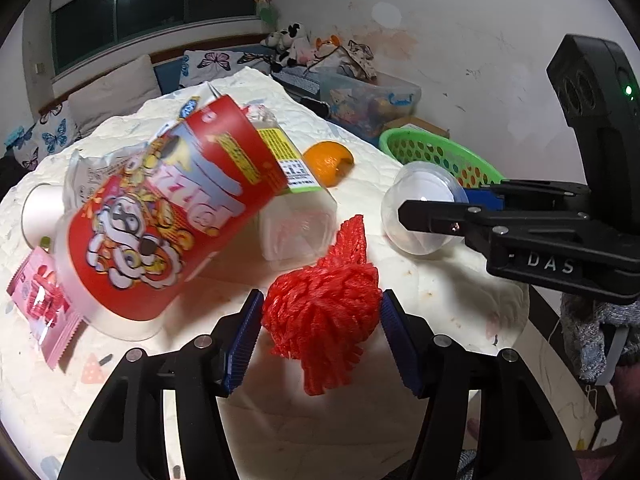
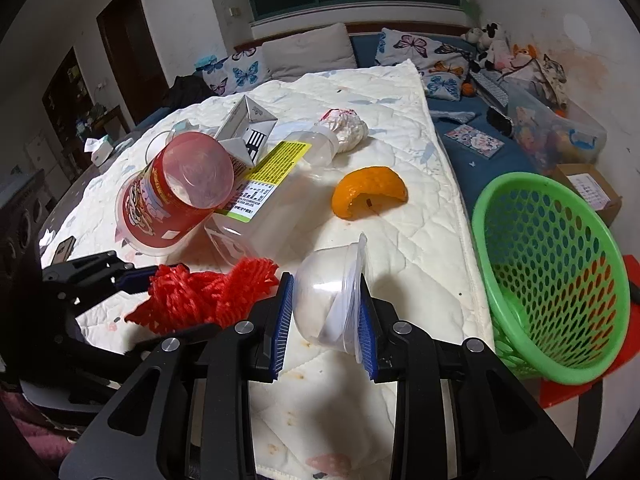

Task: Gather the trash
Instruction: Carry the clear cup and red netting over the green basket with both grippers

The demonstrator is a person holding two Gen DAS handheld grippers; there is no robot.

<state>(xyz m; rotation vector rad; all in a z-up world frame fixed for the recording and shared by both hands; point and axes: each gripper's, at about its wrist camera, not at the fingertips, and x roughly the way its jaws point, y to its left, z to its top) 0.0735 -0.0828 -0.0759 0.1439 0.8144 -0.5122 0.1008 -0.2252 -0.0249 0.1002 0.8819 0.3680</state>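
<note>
Clamped between the right gripper's (image 2: 325, 322) blue pads, a clear plastic cup (image 2: 332, 300) sits near the quilted white mattress's (image 2: 400, 92) right edge. Beside it, the left gripper (image 1: 320, 338) grasps a crumpled red foam net (image 1: 320, 312). The slick cup could squirt free if squeezed askew. A green perforated basket (image 2: 560, 280) waits just off that edge; orange peel (image 2: 370, 192), a red snack tub (image 2: 176, 196) and a clear bottle (image 2: 276, 192) lie farther in, none blocking the way.

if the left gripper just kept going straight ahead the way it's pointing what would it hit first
The left gripper already has the red mesh netting between its pads. Pushed straight on, it would probably meet the clear plastic bottle lying just beyond; depth is hard to judge through the fisheye.
</note>
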